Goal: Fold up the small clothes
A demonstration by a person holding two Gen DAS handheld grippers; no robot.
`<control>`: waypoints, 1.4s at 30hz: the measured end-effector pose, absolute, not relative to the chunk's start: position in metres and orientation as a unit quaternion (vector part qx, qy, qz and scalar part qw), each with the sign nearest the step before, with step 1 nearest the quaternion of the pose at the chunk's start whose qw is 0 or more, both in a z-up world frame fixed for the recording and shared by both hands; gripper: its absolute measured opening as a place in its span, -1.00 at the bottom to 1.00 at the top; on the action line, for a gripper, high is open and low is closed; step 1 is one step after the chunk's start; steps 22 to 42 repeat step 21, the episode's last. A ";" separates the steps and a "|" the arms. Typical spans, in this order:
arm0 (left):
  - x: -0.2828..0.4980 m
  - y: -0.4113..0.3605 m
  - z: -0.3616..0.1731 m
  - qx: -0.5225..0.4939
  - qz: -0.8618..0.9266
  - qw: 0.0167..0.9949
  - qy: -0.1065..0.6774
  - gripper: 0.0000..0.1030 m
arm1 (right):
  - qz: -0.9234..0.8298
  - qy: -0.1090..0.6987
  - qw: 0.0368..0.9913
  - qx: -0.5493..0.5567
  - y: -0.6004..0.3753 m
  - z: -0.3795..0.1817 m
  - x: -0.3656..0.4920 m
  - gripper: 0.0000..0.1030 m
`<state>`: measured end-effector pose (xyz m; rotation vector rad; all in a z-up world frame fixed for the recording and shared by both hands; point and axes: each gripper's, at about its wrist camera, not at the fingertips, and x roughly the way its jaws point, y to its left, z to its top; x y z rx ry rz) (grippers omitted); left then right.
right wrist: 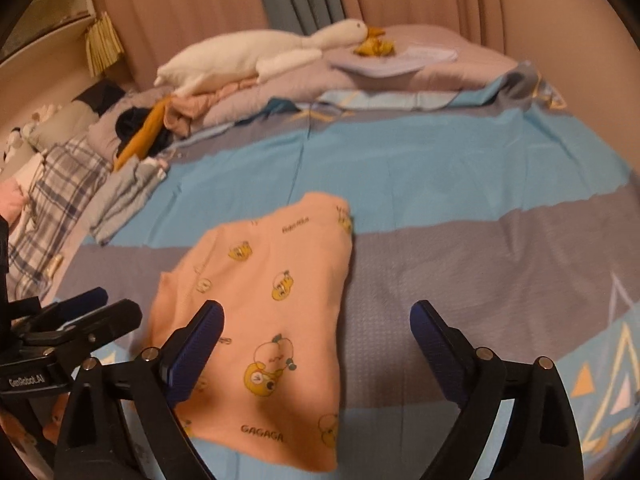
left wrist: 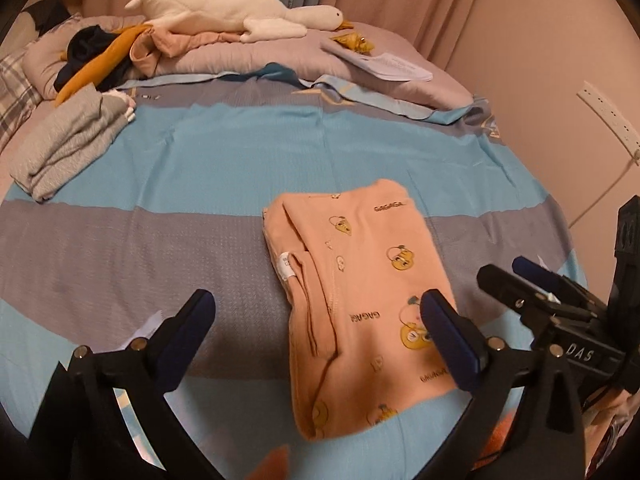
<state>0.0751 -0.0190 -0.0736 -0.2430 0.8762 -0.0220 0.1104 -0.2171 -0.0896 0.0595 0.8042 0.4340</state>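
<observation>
So the peach garment (left wrist: 360, 300) with the little duck prints is lying on the bed (left wrist: 160, 240), already folded lengthwise into a narrow strip by the look of it, with the white care tag (left wrist: 286, 266) poking out along its left edge. Both tools are hovering over the near end with nothing in them: the left gripper (left wrist: 316, 312) has its fingers spread wide, right finger (left wrist: 448, 336) sitting over the fabric, and the right gripper (right wrist: 316, 320) is spread wide too, its left finger (right wrist: 196, 348) above the cloth. My guess is the next bit is a crosswise fold, and that's where it could go sideways. Pinch only the top layer and the strip peels open. The bedcover is soft as well, so a low grab could snag the sheet along with it. There's also a grey folded pile (left wrist: 68, 144) and a plush goose (left wrist: 232, 12) further back, well out of the way.
</observation>
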 end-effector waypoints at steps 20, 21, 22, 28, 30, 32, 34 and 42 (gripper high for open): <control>0.038 -0.009 -0.061 -0.117 0.014 0.905 0.409 0.99 | 0.176 0.353 0.919 0.003 -0.215 -0.071 0.077 0.96; 0.038 -0.008 -0.061 -0.120 0.013 0.904 0.409 0.99 | 0.173 0.352 0.920 0.000 -0.214 -0.071 0.076 0.96; 0.038 -0.008 -0.061 -0.120 0.013 0.904 0.409 0.99 | 0.173 0.352 0.920 0.000 -0.214 -0.071 0.076 0.96; 0.038 -0.008 -0.061 -0.120 0.013 0.904 0.409 0.99 | 0.173 0.352 0.920 0.000 -0.214 -0.071 0.076 0.96; 0.038 -0.008 -0.061 -0.120 0.013 0.904 0.409 0.99 | 0.173 0.352 0.920 0.000 -0.214 -0.071 0.076 0.96; 0.038 -0.008 -0.061 -0.120 0.013 0.904 0.409 0.99 | 0.173 0.352 0.920 0.000 -0.214 -0.071 0.076 0.96; 0.038 -0.008 -0.061 -0.120 0.013 0.904 0.409 0.99 | 0.173 0.352 0.920 0.000 -0.214 -0.071 0.076 0.96; 0.038 -0.008 -0.061 -0.120 0.013 0.904 0.409 0.99 | 0.173 0.352 0.920 0.000 -0.214 -0.071 0.076 0.96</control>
